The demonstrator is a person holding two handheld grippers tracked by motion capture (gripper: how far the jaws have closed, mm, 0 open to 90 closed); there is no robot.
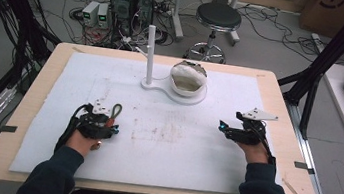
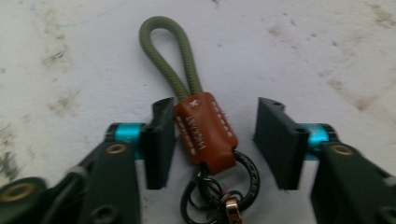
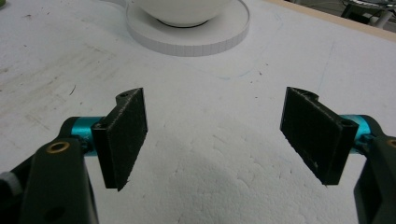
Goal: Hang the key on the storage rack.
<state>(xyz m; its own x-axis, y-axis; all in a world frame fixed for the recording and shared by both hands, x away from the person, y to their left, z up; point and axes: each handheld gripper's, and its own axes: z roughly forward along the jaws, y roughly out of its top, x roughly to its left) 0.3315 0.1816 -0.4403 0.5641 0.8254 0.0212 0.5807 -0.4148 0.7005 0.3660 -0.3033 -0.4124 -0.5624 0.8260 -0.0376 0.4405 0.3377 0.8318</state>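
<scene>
A keychain (image 2: pixel 205 133) lies flat on the white mat: an olive-green cord loop (image 2: pixel 170 56), a brown leather tab and black rings with a gold clasp. My left gripper (image 2: pixel 217 105) is open around the leather tab. Its left jaw sits close against the tab and its right jaw stands well apart. In the high view the keychain (image 1: pixel 116 112) lies at the tip of the left gripper (image 1: pixel 110 123). My right gripper (image 3: pixel 215 100) is open with nothing between its jaws, low over the mat at the right (image 1: pixel 226 128).
A white stand with an upright post (image 1: pixel 149 53) and a white bowl (image 1: pixel 188 79) on its round base (image 3: pixel 187 39) sits at the back centre of the foam mat (image 1: pixel 164 141). The wooden table edge (image 1: pixel 285 142) runs just right of the right hand.
</scene>
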